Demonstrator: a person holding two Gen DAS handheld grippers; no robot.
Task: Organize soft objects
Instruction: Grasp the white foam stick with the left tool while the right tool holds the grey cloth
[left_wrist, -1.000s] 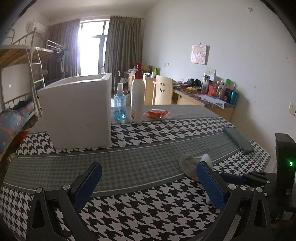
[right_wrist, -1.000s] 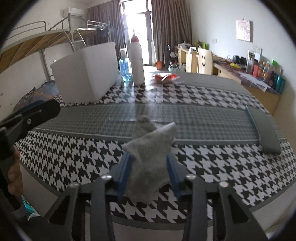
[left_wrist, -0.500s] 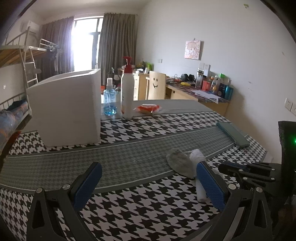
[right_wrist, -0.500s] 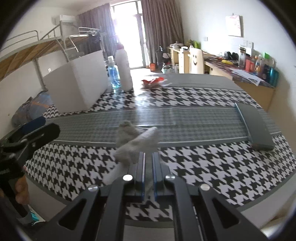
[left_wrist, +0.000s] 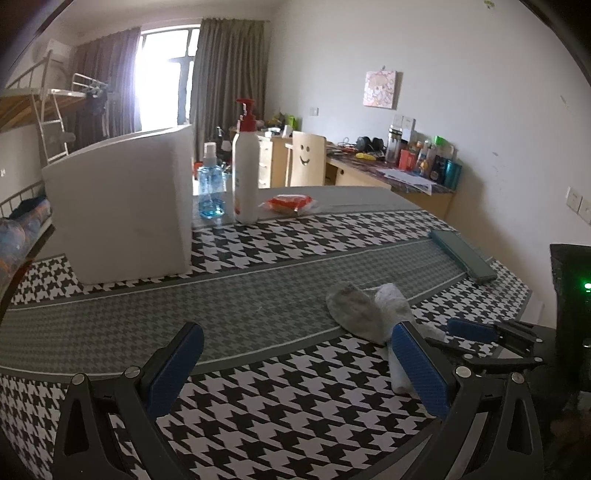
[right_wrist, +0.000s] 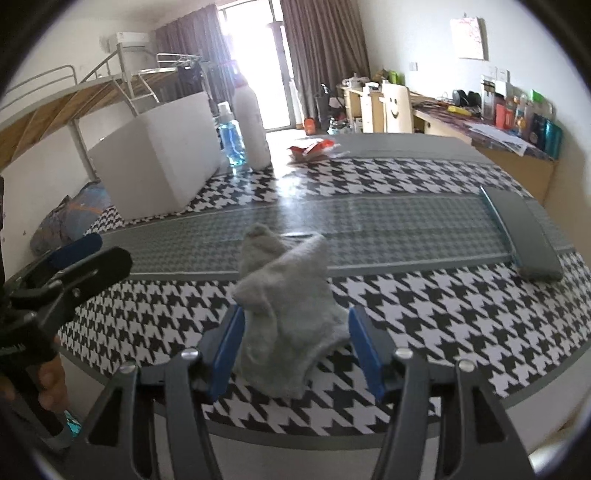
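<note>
Both the right tool (right_wrist: 295, 347) and left tool (left_wrist: 295, 365) gape empty beside the grey sock (right_wrist: 284, 306), not yet in the white box (right_wrist: 162, 155).

Right gripper (right_wrist: 295, 347): fingers, pressed together half a second ago, now stand spread apart, one on each side of the grey sock (right_wrist: 284, 306); same spread as one second ago.

Grey sock: released; lies slumped on the checked worktop (right_wrist: 424, 314) between the blue pads, its folded tip leaning right. Half a second ago it was pinched into a narrow bunch.

Left gripper (left_wrist: 295, 363): view has swung further right across the second, so the sock sits nearer its right finger (left_wrist: 419, 367).
</note>
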